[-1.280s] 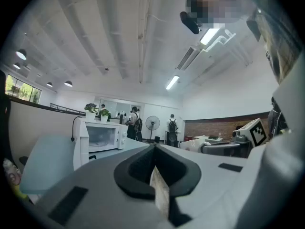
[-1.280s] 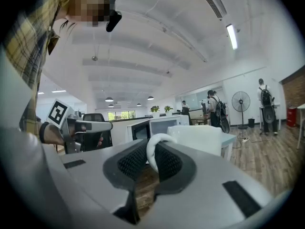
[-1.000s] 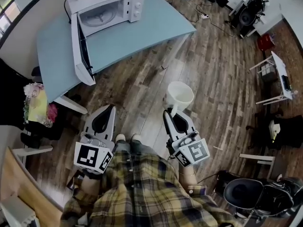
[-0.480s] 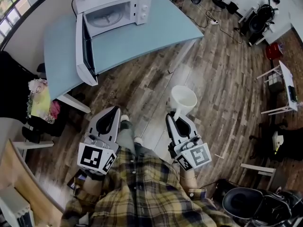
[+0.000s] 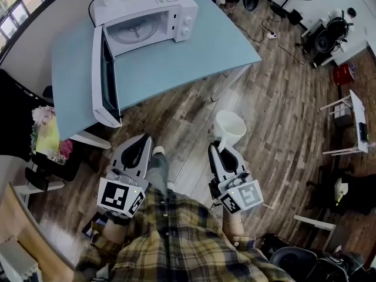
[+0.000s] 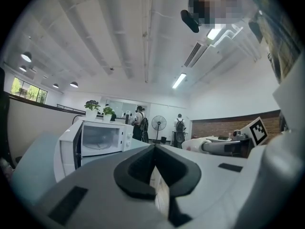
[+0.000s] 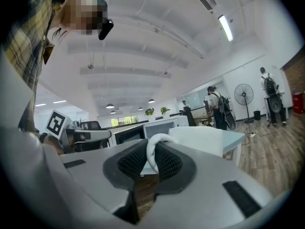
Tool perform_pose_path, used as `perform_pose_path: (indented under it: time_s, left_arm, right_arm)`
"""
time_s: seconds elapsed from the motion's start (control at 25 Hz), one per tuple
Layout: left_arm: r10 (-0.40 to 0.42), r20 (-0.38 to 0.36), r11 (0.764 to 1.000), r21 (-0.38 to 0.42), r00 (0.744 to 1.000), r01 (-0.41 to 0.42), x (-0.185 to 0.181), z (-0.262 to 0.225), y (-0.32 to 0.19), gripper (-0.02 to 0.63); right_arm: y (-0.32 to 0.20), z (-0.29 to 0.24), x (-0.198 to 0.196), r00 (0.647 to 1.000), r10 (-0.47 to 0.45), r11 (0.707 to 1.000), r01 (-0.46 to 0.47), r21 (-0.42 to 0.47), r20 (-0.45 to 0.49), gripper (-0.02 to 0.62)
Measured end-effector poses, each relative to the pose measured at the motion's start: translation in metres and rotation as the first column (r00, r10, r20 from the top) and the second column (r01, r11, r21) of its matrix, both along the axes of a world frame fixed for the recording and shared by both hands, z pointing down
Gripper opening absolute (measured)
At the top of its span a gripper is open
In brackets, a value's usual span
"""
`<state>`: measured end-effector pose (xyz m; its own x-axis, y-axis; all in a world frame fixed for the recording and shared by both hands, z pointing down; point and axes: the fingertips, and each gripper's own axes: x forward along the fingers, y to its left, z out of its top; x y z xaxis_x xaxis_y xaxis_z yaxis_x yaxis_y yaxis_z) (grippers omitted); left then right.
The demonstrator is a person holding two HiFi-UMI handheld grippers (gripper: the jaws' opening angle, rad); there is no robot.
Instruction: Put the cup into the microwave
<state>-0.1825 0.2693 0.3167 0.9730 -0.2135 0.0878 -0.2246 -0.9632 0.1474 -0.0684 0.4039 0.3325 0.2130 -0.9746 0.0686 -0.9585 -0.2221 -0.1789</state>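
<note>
R tool (image 5: 217,149) is squeezed on the thin handle of the white cup (image 5: 229,128), out over the floor. Cup looks hard, light, smooth & prob. breaks if dropped, so the handle's the best spot. L tool (image 5: 143,140) is closed, empty. Far off on the table (image 5: 194,46): microwave (image 5: 150,13), door open.

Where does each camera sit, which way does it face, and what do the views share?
Head view: on the head, steeply down at floor, table, open microwave; shirt, left gripper, right gripper holding cup show.
Left gripper view: on that gripper, level along its shut, empty jaws toward the microwave; right gripper at right.
Right gripper view: on that gripper, along jaws shut on the cup's handle; sleeve, left gripper at left.
Shared: the microwave, in all three.
</note>
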Motion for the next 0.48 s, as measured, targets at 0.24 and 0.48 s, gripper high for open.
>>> perform_pose_path:
  time_s: [0.24,0.48]
  left_arm:
    - [0.036,-0.009,0.999,0.009,0.999,-0.036,0.061,-0.007,-0.06,-0.008]
    - [0.065,-0.014,0.998,0.013,0.998,-0.065,0.105,-0.011,-0.105,-0.008]
  right_arm:
    - [-0.062,-0.01,0.053,1.0,0.011,1.0,-0.011,0.009,-0.013,0.049]
    - [-0.109,-0.01,0.089,1.0,0.031,1.0,-0.031,0.003,-0.001,0.049]
